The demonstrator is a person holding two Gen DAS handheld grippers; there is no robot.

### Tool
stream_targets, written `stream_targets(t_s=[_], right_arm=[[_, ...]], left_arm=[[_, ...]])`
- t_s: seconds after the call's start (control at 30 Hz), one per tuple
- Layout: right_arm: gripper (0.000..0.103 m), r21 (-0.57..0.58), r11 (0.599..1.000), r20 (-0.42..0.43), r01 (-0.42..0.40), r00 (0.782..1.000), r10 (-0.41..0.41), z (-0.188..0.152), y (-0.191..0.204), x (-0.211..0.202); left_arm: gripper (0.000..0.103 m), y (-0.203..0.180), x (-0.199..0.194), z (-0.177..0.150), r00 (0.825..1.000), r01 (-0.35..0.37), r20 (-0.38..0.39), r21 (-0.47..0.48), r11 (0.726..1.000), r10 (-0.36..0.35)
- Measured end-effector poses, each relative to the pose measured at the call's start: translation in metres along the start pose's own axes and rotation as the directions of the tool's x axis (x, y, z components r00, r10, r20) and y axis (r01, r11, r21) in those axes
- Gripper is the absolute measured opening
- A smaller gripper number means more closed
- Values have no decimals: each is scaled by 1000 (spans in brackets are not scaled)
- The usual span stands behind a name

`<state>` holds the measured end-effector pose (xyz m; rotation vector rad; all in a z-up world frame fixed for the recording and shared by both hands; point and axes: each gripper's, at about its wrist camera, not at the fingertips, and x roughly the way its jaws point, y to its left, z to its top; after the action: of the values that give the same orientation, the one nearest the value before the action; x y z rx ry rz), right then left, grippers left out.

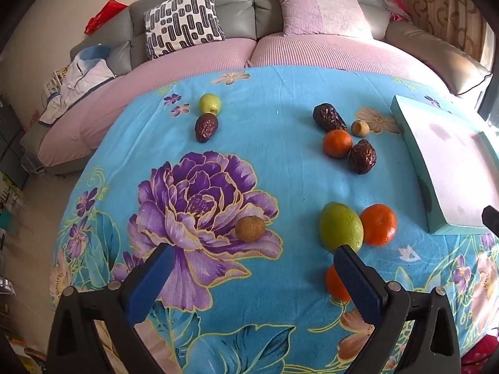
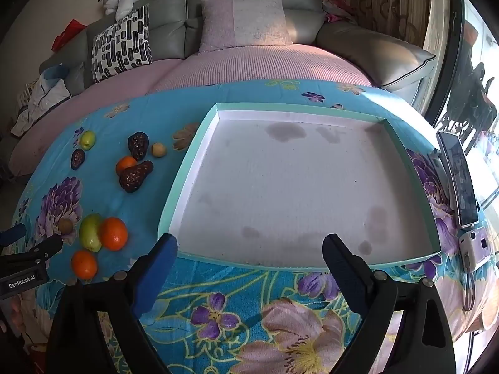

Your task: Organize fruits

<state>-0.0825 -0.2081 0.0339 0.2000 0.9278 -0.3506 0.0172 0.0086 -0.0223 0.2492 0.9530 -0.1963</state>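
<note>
Fruits lie scattered on the blue flowered cloth. My left gripper (image 1: 252,255) is open; a brown longan (image 1: 249,228) sits just beyond its fingertips. A green fruit (image 1: 340,227) touches an orange (image 1: 378,224) by its right finger, which half hides another orange (image 1: 335,283). Farther off are dark dates (image 1: 361,156), an orange (image 1: 337,143), a pale longan (image 1: 360,128), a small green fruit (image 1: 210,103) and a date (image 1: 206,127). My right gripper (image 2: 249,249) is open, empty, at the near rim of the teal tray (image 2: 193,155), whose white floor holds nothing.
A grey sofa with pink covers and cushions (image 1: 324,9) runs behind the table. A phone (image 2: 458,177) on a stand and a small white device (image 2: 474,246) stand right of the tray. The left gripper's body (image 2: 28,261) shows at the right wrist view's left edge.
</note>
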Motion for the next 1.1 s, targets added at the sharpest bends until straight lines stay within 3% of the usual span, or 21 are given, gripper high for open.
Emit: stream_targets(t_s=[1.1], right_arm=[[95,-11,1000,-6,-3,1000,3,0,5,-4]], left_arm=[[103,4,1,0,1000,2,-11,-12,1000,-2]])
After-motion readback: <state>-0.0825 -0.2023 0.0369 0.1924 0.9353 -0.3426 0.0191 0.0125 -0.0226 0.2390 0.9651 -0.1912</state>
